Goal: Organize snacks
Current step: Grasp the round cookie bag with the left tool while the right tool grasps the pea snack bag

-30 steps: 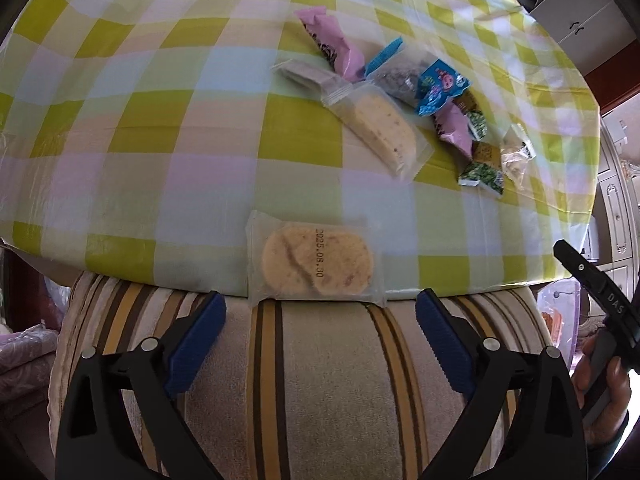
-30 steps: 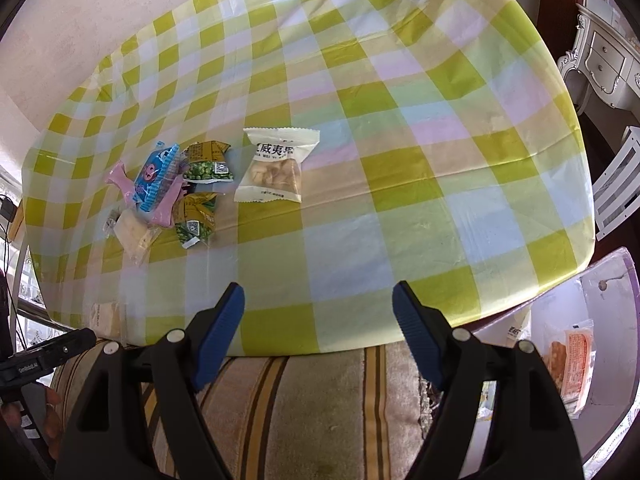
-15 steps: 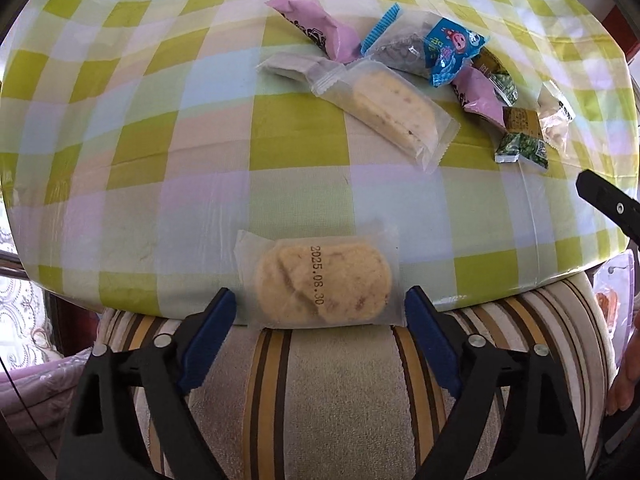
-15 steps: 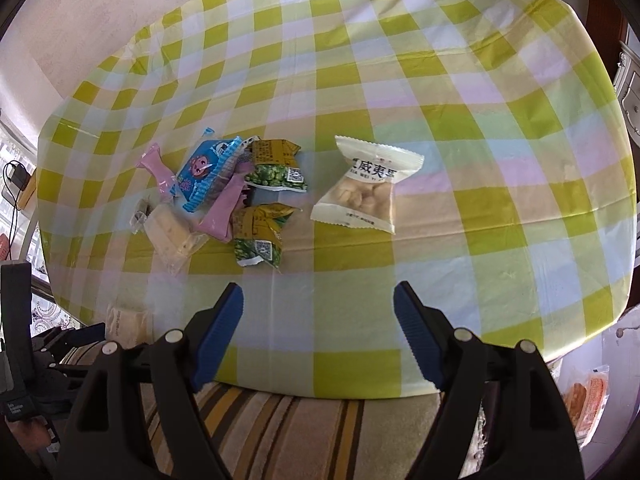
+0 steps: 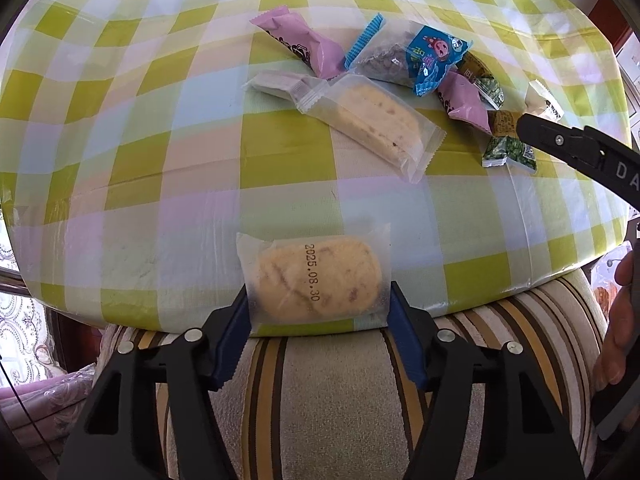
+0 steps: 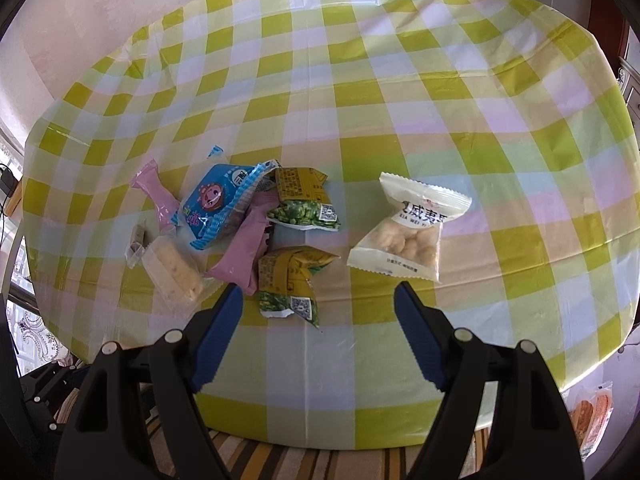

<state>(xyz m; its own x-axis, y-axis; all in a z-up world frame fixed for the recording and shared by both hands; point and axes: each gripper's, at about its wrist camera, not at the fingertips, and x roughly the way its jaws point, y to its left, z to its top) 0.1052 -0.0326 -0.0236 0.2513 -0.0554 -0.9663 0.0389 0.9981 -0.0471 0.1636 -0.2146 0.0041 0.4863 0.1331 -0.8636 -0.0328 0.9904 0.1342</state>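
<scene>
In the left wrist view the left gripper [image 5: 318, 312] sits at the lower centre of the frame, its blue-padded jaws closing with the clear-wrapped round biscuit stamped with a date [image 5: 316, 278] between them; the pads flank the wrapper's two side edges and appear to touch them, though I cannot tell whether they press; the packet lies at the near edge of the table covered in a yellow-green, white and pink checked plastic cloth [image 5: 120, 152], above a striped cushion [image 5: 320, 400] at the bottom of the frame. In the upper right of that view lies a heap of snacks: a long clear-wrapped pale cake bar [image 5: 376, 122], a pink wrapped sweet [image 5: 298, 42], a blue cartoon-printed packet [image 5: 430, 58] and small green pea packets [image 5: 510, 152]; a hand [image 5: 616, 320] shows at the right edge. In the right wrist view the right gripper [image 6: 318, 308] is at the lower centre, jaws standing wide apart with nothing between them, over bare cloth just below the heap; a white pouch of pale nuts [image 6: 412, 228] lies apart, right of centre.
</scene>
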